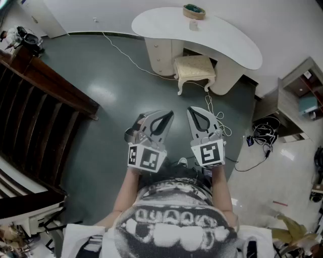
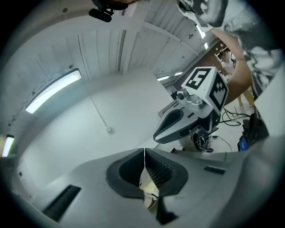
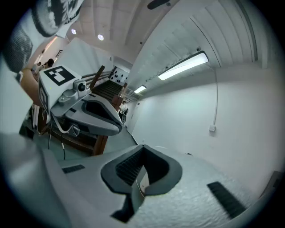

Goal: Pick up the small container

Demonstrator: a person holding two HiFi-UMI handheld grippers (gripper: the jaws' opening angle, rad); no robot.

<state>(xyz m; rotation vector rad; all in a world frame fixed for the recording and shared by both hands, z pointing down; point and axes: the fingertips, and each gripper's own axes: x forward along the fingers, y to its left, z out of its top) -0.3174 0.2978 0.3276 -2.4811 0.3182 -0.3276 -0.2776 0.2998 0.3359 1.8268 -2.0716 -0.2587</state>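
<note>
The small container (image 1: 193,24), a pale little jar, stands on a white curved table (image 1: 227,40) far ahead of me, beside a bowl (image 1: 194,10) with a teal inside. I hold both grippers close to my chest, well short of the table. My left gripper (image 1: 169,116) is shut with nothing in it; its jaws meet in the left gripper view (image 2: 144,152). My right gripper (image 1: 193,111) is also shut and empty, and its jaws touch in the right gripper view (image 3: 142,148). Both point up toward the white wall and ceiling, side by side.
A cream padded stool (image 1: 194,70) stands tucked at the table's front. A dark wooden stair rail (image 1: 50,95) runs along the left. Cables (image 1: 263,135) lie on the floor at the right, near a cabinet (image 1: 295,101). A white cord (image 1: 121,50) crosses the dark green floor.
</note>
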